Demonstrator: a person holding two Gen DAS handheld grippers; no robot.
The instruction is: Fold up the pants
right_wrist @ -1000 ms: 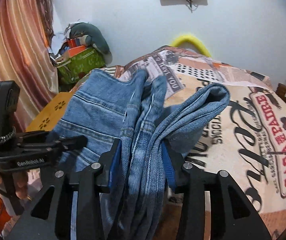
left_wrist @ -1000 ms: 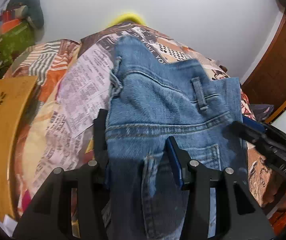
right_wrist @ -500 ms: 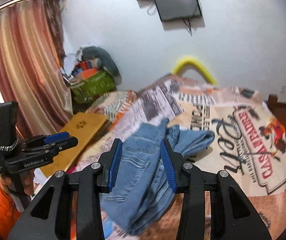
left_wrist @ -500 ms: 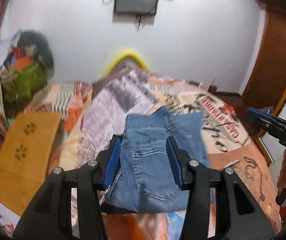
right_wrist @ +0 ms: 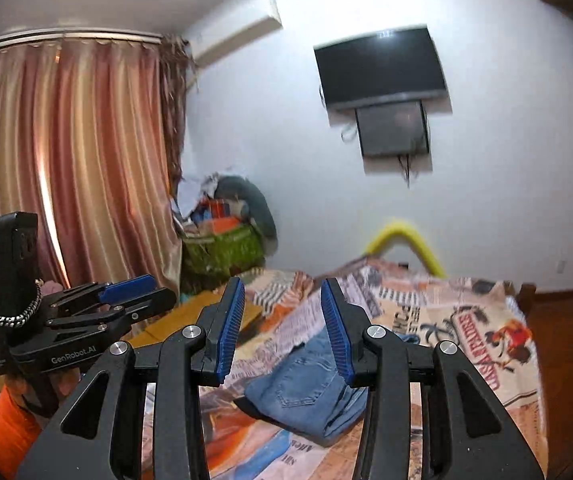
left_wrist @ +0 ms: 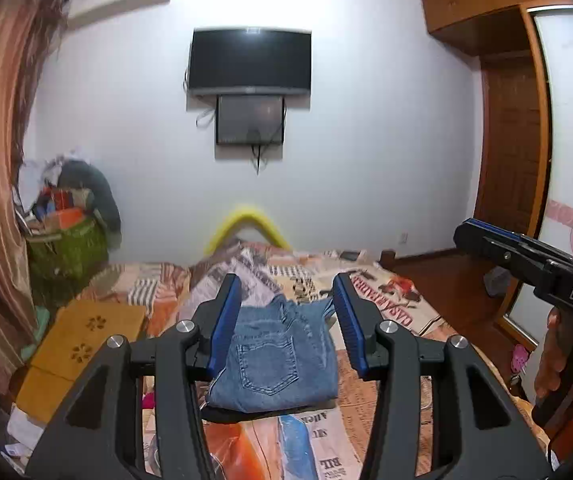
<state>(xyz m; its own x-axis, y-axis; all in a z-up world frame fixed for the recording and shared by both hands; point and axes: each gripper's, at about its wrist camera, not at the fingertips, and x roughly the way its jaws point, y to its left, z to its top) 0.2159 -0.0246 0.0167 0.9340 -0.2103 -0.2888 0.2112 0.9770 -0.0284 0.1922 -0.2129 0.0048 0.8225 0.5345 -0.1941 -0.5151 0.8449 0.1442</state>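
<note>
The blue jeans (left_wrist: 278, 364) lie folded in a compact bundle on the printed bedspread (left_wrist: 386, 308), back pocket facing up. My left gripper (left_wrist: 286, 280) hovers above and behind them, open, with nothing between its blue pads. In the right wrist view the jeans (right_wrist: 306, 388) sit low in the middle, and my right gripper (right_wrist: 282, 282) is likewise open and empty, held clear above them. Each gripper shows in the other's view: the right gripper (left_wrist: 470, 228) at the right edge, the left gripper (right_wrist: 134, 292) at the left, held by a hand with an orange sleeve.
A yellow wooden board (left_wrist: 86, 336) lies left of the bed. A green basket (left_wrist: 66, 248) piled with things stands in the corner by the curtain (right_wrist: 66, 160). A television (left_wrist: 250, 60) hangs on the far wall above a yellow foam arch (left_wrist: 246, 220). A wooden door (left_wrist: 506, 140) stands at right.
Both grippers have pulled back and up from the jeans, which sat between their jaws a second ago. The jeans stay folded on the bed, now smaller and lower in both views.
</note>
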